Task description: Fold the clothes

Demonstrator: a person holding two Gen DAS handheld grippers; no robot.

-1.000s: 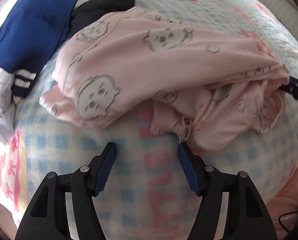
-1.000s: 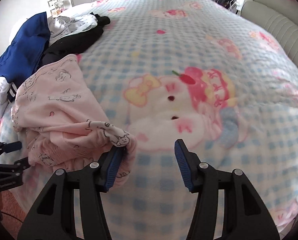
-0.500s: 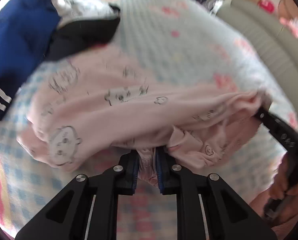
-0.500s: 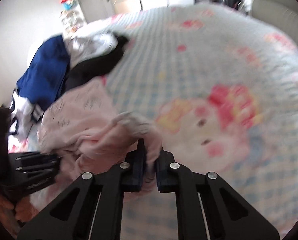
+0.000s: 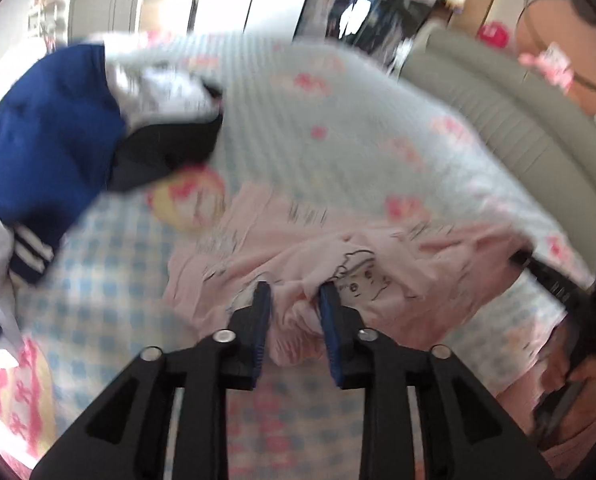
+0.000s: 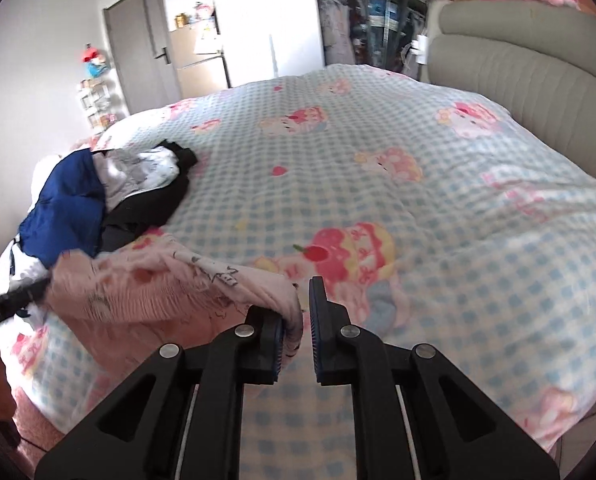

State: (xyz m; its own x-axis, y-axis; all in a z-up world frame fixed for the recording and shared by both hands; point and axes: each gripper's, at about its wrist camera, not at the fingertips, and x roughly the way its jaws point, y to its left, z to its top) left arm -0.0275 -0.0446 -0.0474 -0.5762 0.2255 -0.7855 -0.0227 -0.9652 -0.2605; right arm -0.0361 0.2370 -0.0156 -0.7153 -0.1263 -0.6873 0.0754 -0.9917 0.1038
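I have the pink garment (image 5: 381,264) pinched at two spots and hanging between my hands above the near edge of the bed (image 6: 437,184). My left gripper (image 5: 294,304) has a bunched fold of the cloth between its fingers, but its jaws are opening at this moment, and in the left view the pads stand a fair way apart with the fabric crumpled loosely in the gap. My right gripper (image 6: 298,316) is nearly shut on the other edge of the garment; in the right view the cloth wraps over the left finger and tucks into the narrow slit. The rest of the garment sags between the two grips, part of it low over the checked blanket, just beside the pile of dark blue (image 6: 64,208), black and white clothes on the left side of the bed. The main risk, as I judge it, is on my left: if those jaws go on widening, the fold slips out and the garment drops in a heap from one corner. The grips also look to be on gathered folds rather than clean edges, so spreading may leave it twisted. The trailing part could catch the nearby pile and drag it along. The left view is blurred, so I cannot tell which seam I hold.
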